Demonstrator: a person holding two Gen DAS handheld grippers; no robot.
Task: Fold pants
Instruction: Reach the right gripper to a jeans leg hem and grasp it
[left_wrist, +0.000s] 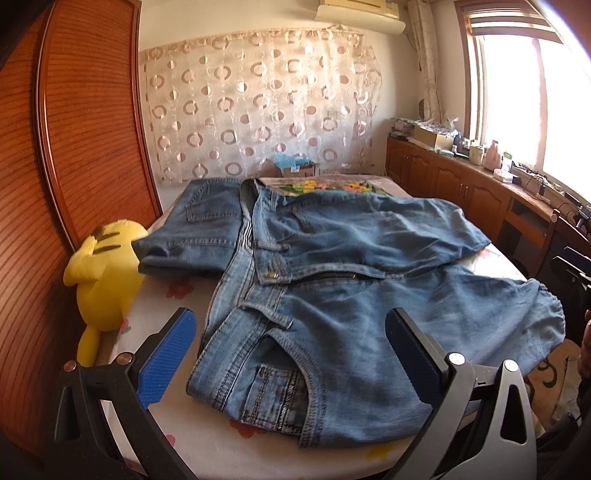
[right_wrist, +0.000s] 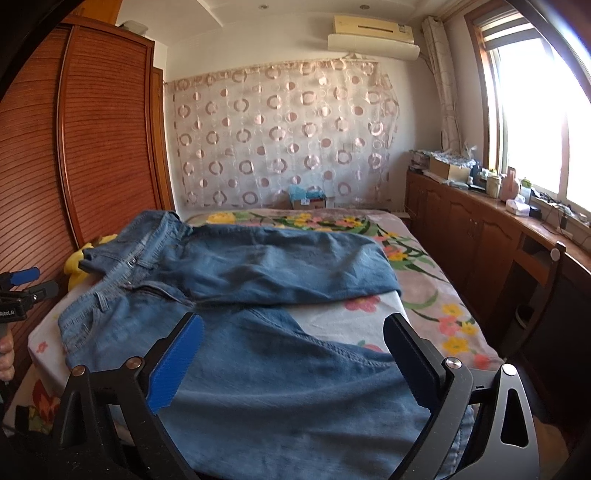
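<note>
Blue denim pants (left_wrist: 332, 240) lie spread on the bed, waistband to the left and both legs running off to the right, the fly open. In the left wrist view my left gripper (left_wrist: 290, 314) hovers open over the near waistband and front pocket, with its blue pads apart and nothing between them. The pants (right_wrist: 258, 266) also fill the right wrist view. There my right gripper (right_wrist: 294, 319) stands open above the near leg, with the cloth lying below the fingers and not pinched. The near leg's hem hangs over the bed's edge.
A yellow plush toy (left_wrist: 103, 280) leans at the bed's left side against a wooden wardrobe (left_wrist: 74, 147). The floral blanket (right_wrist: 424, 295) shows to the right of the pants. Wooden cabinets (right_wrist: 480, 229) with clutter run under the window. A cardboard box (left_wrist: 297, 168) sits behind the bed.
</note>
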